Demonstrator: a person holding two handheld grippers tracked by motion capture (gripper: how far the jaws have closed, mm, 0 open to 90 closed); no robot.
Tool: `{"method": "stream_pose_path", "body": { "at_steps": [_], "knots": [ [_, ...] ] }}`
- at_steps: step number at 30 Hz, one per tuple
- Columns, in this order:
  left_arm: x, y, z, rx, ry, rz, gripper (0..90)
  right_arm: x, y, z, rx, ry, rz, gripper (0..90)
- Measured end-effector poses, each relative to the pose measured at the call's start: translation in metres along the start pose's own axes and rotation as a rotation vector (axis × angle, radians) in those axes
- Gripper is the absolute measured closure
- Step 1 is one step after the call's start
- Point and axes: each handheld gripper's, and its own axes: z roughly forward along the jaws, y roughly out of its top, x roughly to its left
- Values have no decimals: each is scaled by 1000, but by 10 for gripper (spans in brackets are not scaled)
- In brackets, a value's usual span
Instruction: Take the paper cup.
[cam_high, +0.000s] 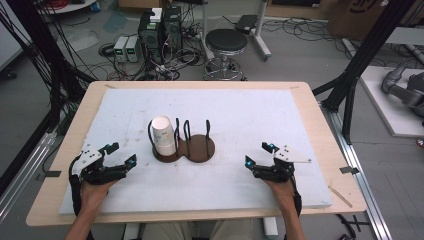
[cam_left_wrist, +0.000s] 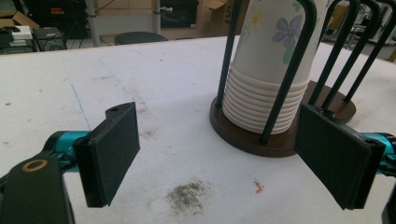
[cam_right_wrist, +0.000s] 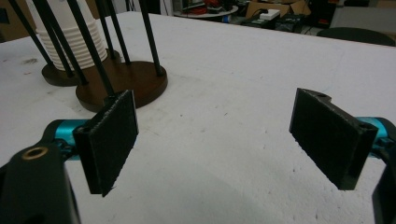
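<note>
A stack of paper cups (cam_high: 163, 135), upside down, stands in the left bay of a dark wooden holder (cam_high: 199, 149) with black wire hoops, near the middle of the white foam board (cam_high: 280, 120); the right bay holds nothing; the left gripper (cam_high: 121, 155) rests on the board just left of the holder, jaws spread wide and gripping nothing; the right gripper (cam_high: 260, 154) lies well apart to the right, jaws likewise wide and unloaded; a grey smudge (cam_left_wrist: 187, 197) marks the board between the left jaws.
</note>
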Motion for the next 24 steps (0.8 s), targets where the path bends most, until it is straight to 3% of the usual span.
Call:
{"method": "stream_pose_path", "body": {
  "at_steps": [15,20,24],
  "knots": [
    [1,0,0,-3,-1,-11,143,1,0,-1,-5,-1,-5,157],
    [2,1,0,-5,-29,-30,131,0,0,0,-1,1,-2,157],
    [1,5,1,-4,-25,-12,129,0,0,0,-2,2,-1,158]
  ]
}}
